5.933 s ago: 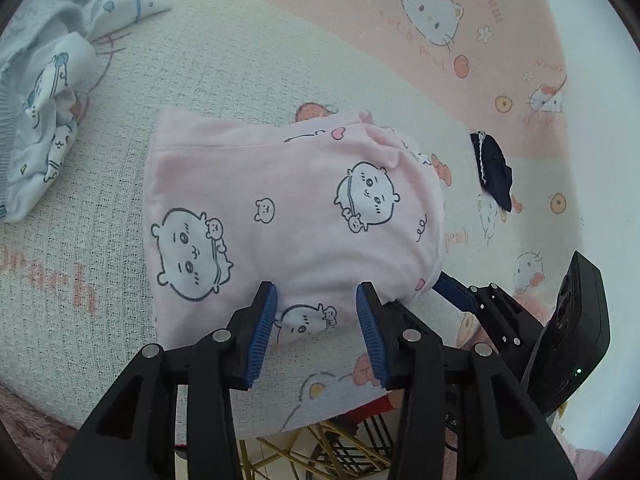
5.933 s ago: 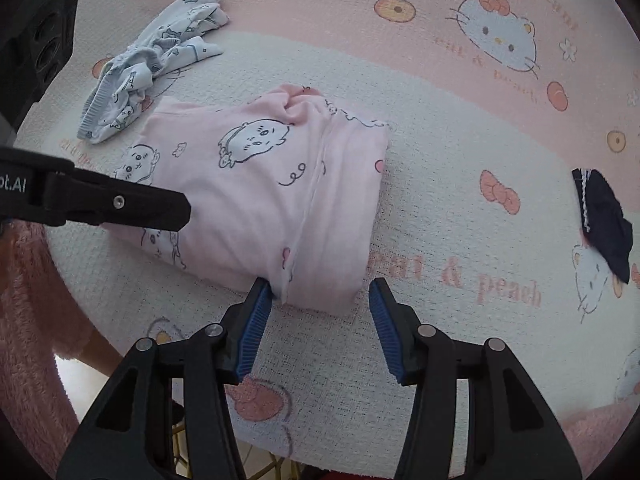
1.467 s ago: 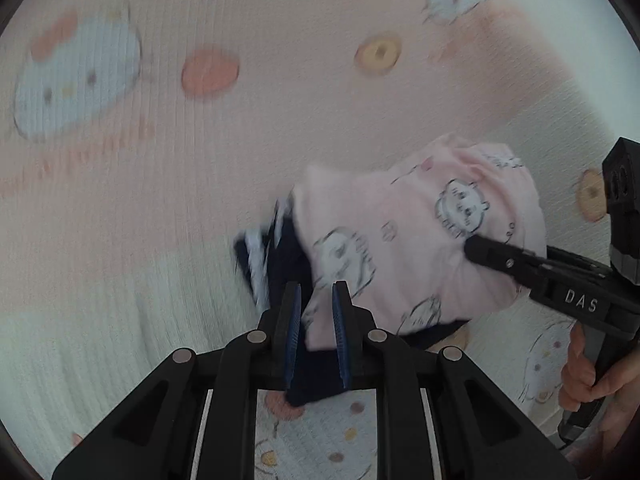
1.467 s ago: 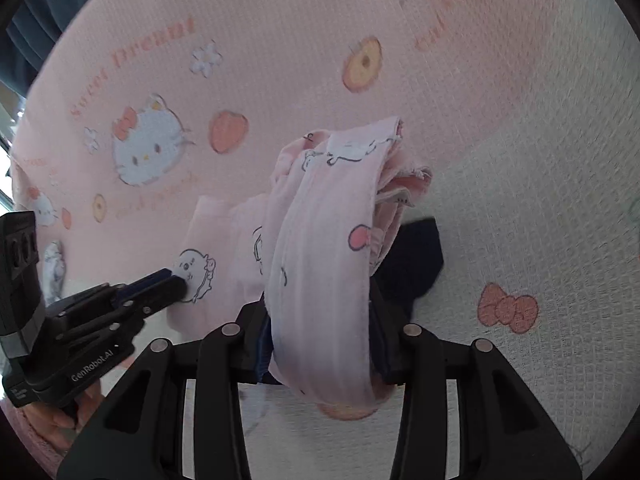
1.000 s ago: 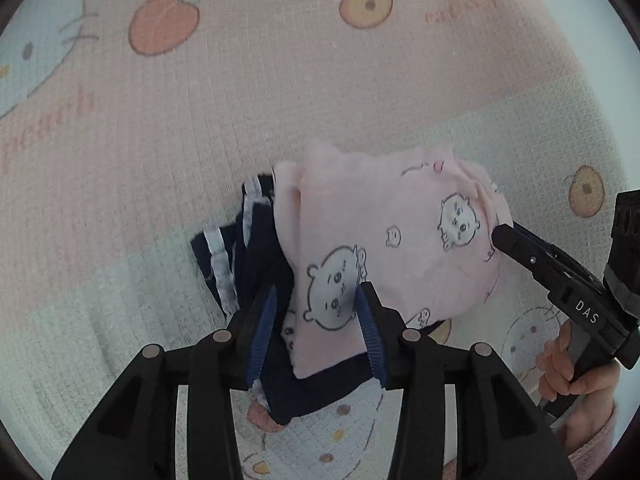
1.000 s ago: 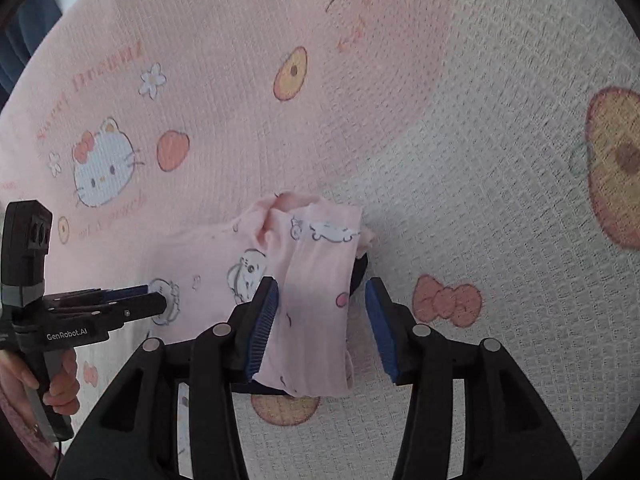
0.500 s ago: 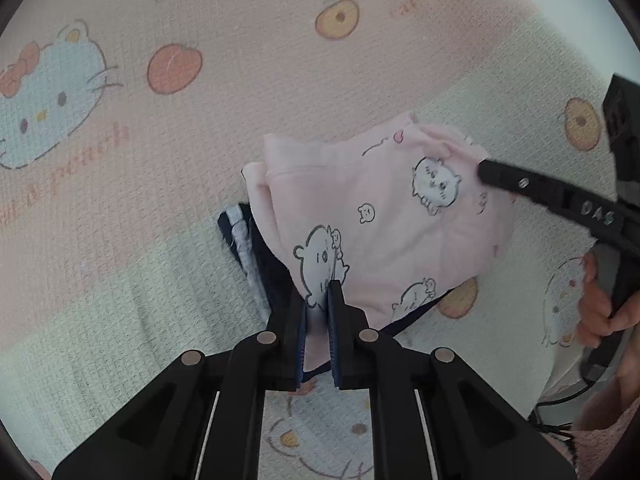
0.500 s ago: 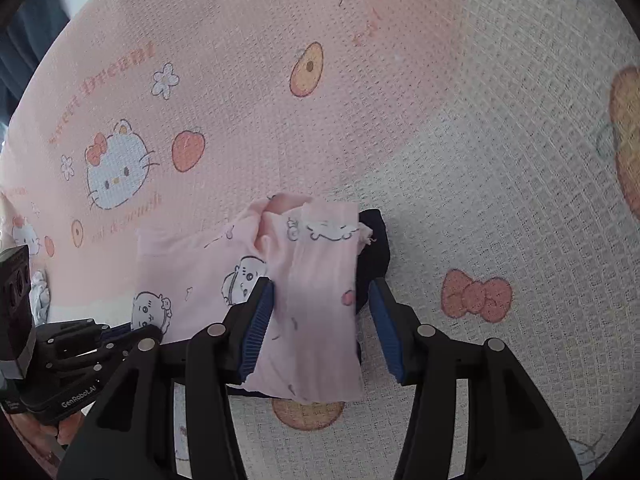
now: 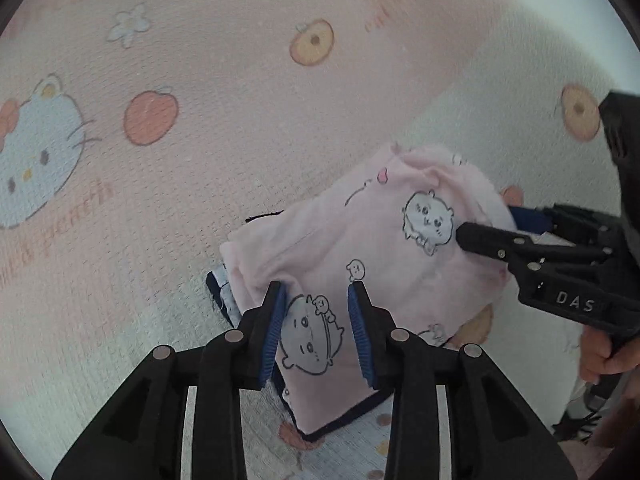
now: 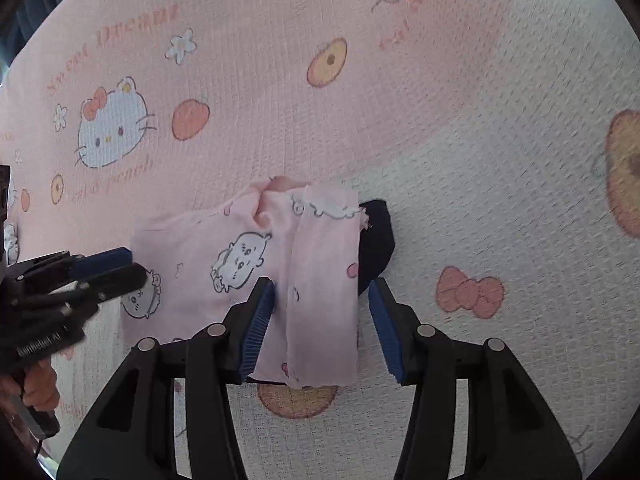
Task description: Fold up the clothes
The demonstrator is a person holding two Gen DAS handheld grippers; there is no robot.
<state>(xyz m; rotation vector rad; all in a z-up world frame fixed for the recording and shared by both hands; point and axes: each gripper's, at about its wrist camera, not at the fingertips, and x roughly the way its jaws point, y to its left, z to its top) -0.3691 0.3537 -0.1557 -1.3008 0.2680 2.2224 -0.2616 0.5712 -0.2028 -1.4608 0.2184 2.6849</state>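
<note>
A folded pink garment printed with cartoon faces lies on top of a folded navy garment, whose edges stick out from under it. In the left wrist view my left gripper is open, its blue pads on either side of the pink garment's near edge. In the right wrist view my right gripper is open too, straddling the pink garment at its folded right side, with the navy garment showing beyond. Each gripper appears in the other's view: the right gripper and the left gripper.
The clothes rest on a pink and white blanket with cat, peach and bow prints. A person's hand holds the right gripper's handle, and another hand holds the left one.
The left gripper was shut on the pink garment's edge half a second ago and now stands open. The right gripper stayed open. The pink garment has settled on the navy one.
</note>
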